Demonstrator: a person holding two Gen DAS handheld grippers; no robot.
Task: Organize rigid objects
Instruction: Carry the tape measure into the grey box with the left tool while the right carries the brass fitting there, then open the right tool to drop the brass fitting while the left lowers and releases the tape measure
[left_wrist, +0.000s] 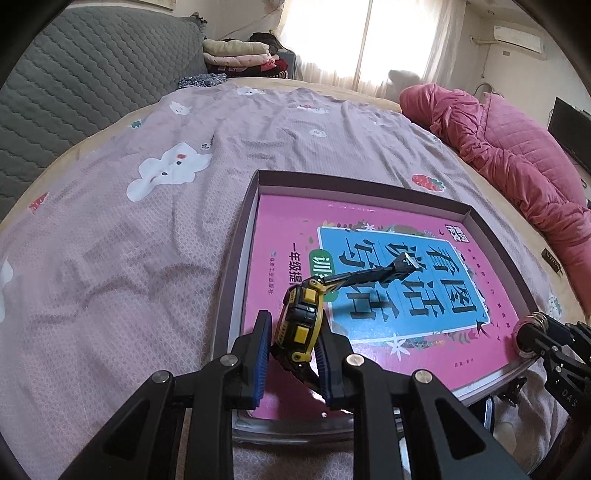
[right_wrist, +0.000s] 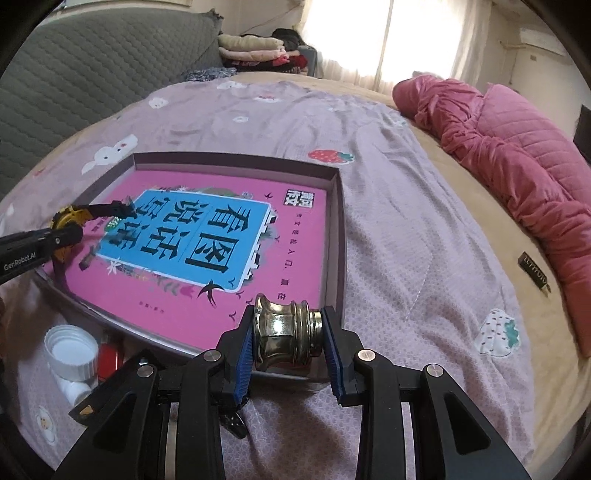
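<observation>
From the left wrist, the left gripper is clamped on a yellow-and-black tape measure, whose dark strap sticks out forward over the pink book lying inside the shallow box on the bed. The tape measure hangs above the near left part of the box, apparently not yet resting on the book. At the box's near right corner the right gripper shows with a shiny knob. From the right wrist, the right gripper is closed on that glass-and-metal knob, squeezed end to end between the blue pads, just over the box's near right corner and its rim. The left gripper and tape measure appear at the box's left edge. On the bed outside the box's near left corner lie a white cap, a smaller white piece and a red item, still loose. Risks, as I judge them: the knob is smooth and rounded, so it could slip from the pads or, once let go, roll across the slick book cover or tip over the low rim onto the bed. The tape measure is held askew, so it may topple on release, and its strap could snag. The soft bed could let the box tilt under a push.
</observation>
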